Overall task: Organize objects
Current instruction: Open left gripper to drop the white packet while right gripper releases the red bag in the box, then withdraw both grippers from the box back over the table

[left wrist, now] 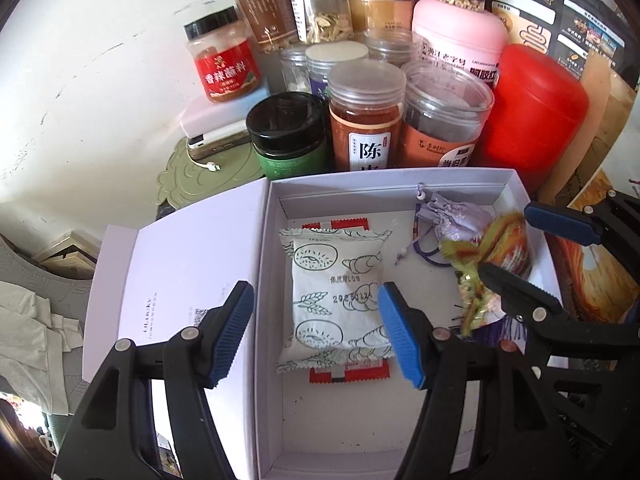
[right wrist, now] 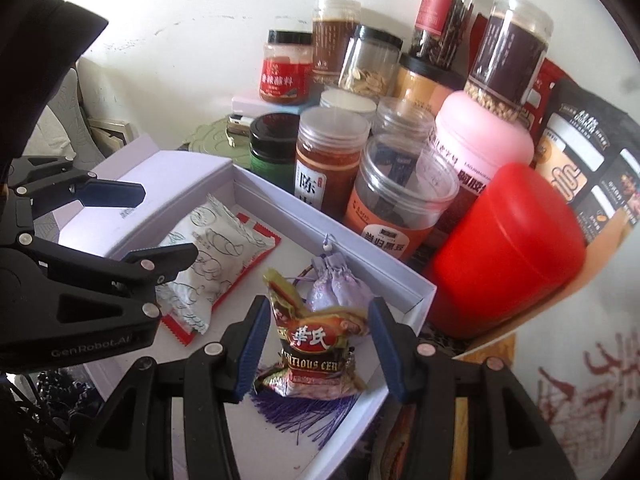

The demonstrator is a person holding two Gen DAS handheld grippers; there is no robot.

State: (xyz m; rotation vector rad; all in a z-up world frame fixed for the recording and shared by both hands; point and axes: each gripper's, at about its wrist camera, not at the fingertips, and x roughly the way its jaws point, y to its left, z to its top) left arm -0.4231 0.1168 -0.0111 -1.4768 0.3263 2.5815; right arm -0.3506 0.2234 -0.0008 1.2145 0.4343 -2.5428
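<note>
Between the parted jaws of the right gripper [right wrist: 316,348], low in its frame, a brown snack packet [right wrist: 316,354] reading "…ITIOUS CER…" lies released in the white box [right wrist: 416,294], touching neither pad. Lower centre in the other view, the left gripper [left wrist: 316,332] hangs empty and spread over the white bread packet [left wrist: 336,296], date-stamped and lying on a red wrapper [left wrist: 348,374]; a lilac pouch [left wrist: 456,220] sits beside them. Packing looks well along, while jars such as the red-labelled "香辣蘸料" jar [left wrist: 224,60] crowd the desk beyond.

The right gripper [right wrist: 318,346] stands open around a cereal packet [right wrist: 316,354] in the white box [right wrist: 404,280].
</note>
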